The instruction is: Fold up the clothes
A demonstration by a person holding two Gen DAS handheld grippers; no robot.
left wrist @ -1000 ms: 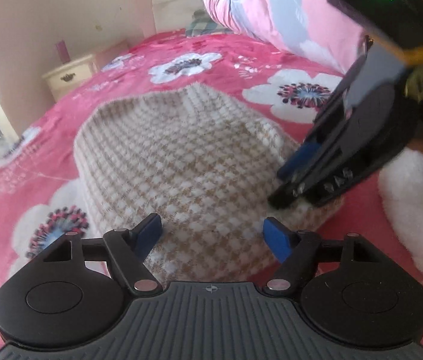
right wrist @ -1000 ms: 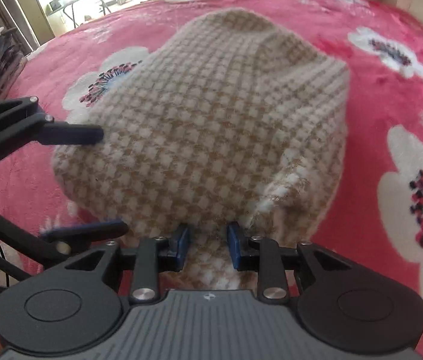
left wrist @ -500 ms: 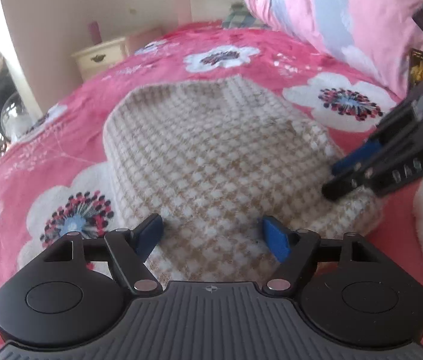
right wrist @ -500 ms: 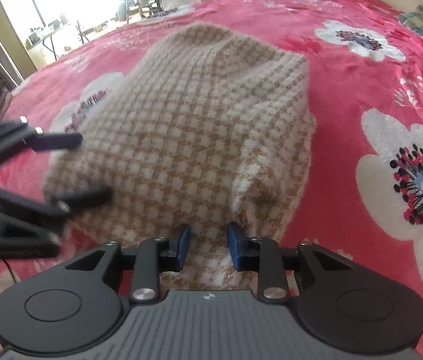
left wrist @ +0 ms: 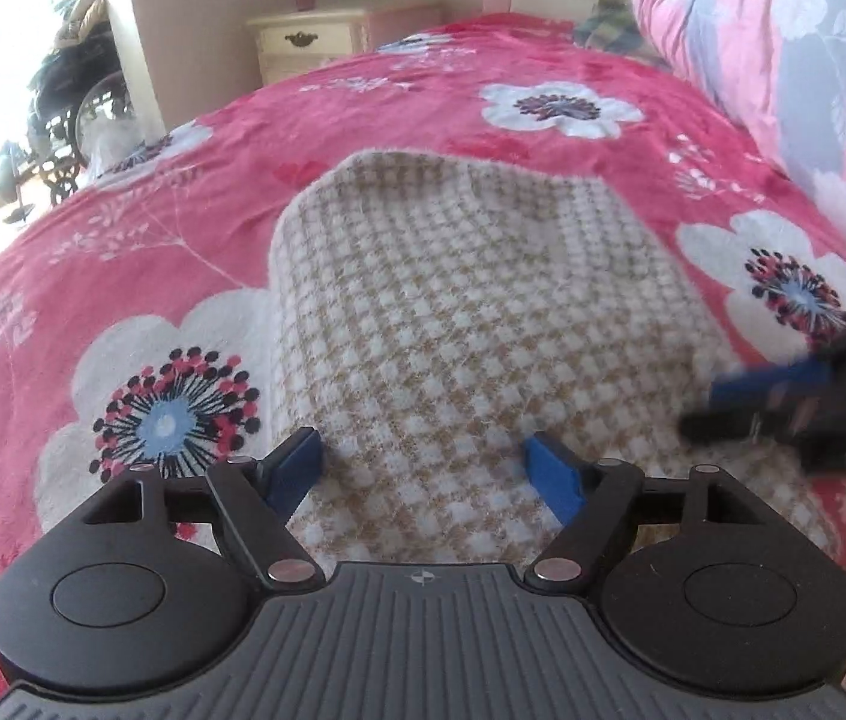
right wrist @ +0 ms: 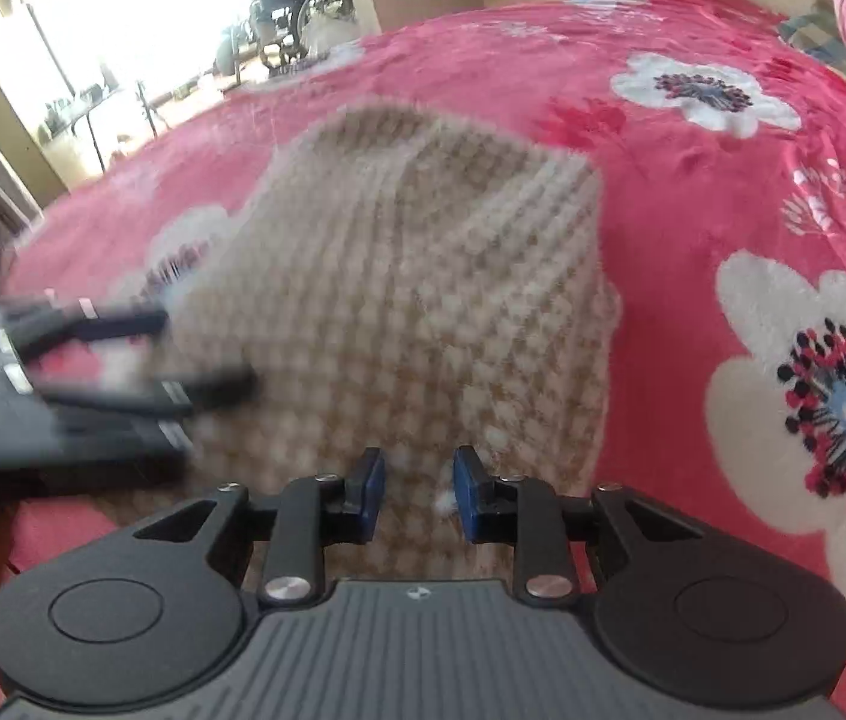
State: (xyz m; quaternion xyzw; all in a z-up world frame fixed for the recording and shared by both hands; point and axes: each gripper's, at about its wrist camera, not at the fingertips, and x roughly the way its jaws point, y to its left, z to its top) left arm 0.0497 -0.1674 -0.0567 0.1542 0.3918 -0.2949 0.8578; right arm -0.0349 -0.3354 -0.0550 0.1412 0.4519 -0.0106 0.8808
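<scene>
Right tongs (right wrist: 417,489) parted over checked knit garment (right wrist: 423,300) on pink floral blanket (right wrist: 693,192); left tongs (right wrist: 183,354) blurred, spread.

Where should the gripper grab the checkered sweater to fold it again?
Probably the near edge of the checkered sweater, coming in low from the near side. It lies flat on the pink flowered blanket, folded into a thick pad, so only an edge gives the jaws something to close on. The left gripper hangs open right over that edge; the right gripper is nearly shut there.
</scene>
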